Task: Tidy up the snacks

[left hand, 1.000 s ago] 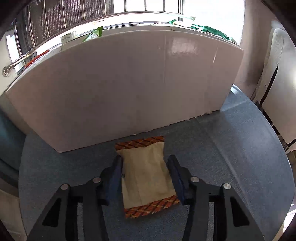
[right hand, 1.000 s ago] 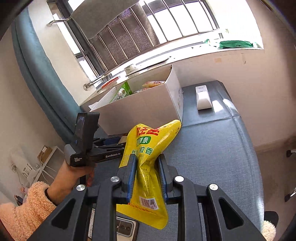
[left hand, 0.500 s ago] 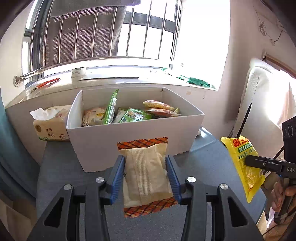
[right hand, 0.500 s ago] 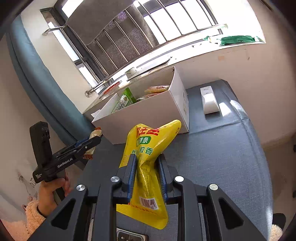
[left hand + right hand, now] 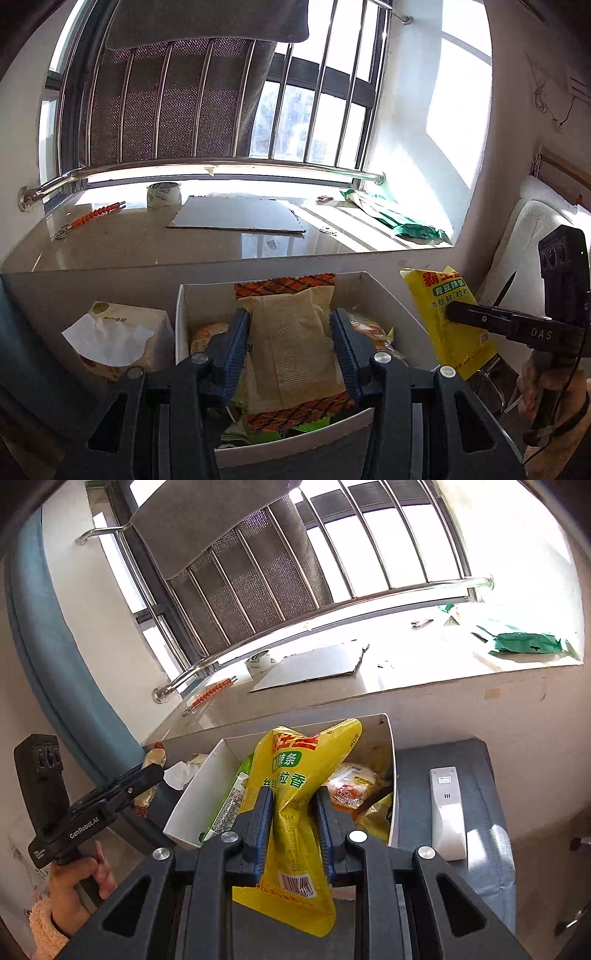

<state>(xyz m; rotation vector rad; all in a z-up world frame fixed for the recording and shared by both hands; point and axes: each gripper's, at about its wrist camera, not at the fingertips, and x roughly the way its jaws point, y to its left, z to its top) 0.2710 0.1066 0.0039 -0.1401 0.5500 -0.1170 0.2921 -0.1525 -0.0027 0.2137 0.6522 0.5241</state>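
The beige snack packet (image 5: pixel 293 347), with orange plaid bands at both ends, is pinched between the blue pads of the left gripper (image 5: pixel 291 347) and hangs over the open white cardboard box (image 5: pixel 384 295), its lower end above the snacks already inside. The yellow snack pouch (image 5: pixel 291 812) with green and red lettering is clamped at its creased middle by the right gripper (image 5: pixel 292 819), barcode end toward the camera, top end leaning over the box's near rim. In the left wrist view that pouch (image 5: pixel 448 321) shows to the right of the box, just outside its right wall, nipped by the other tool.

Inside the box lie several wrapped snacks: a green packet (image 5: pixel 231 801) against the left wall, a clear bun wrapper with red print (image 5: pixel 351 782) toward the right, and another yellow bag (image 5: pixel 380 814) in the corner; the rest is too covered to name surely.

Just left of the box sits a soft tissue pack (image 5: pixel 118 336) with a sheet poking out. To its right, on the blue-grey tabletop (image 5: pixel 476 768), rests a white remote control (image 5: pixel 447 808). Behind everything runs the stone windowsill (image 5: pixel 147 236), carrying a flat cardboard sheet (image 5: pixel 236 214), a tape roll (image 5: pixel 163 194), an orange beaded tool (image 5: pixel 96 214) and a green plastic bag (image 5: pixel 410 227), under a barred window (image 5: pixel 317 110).
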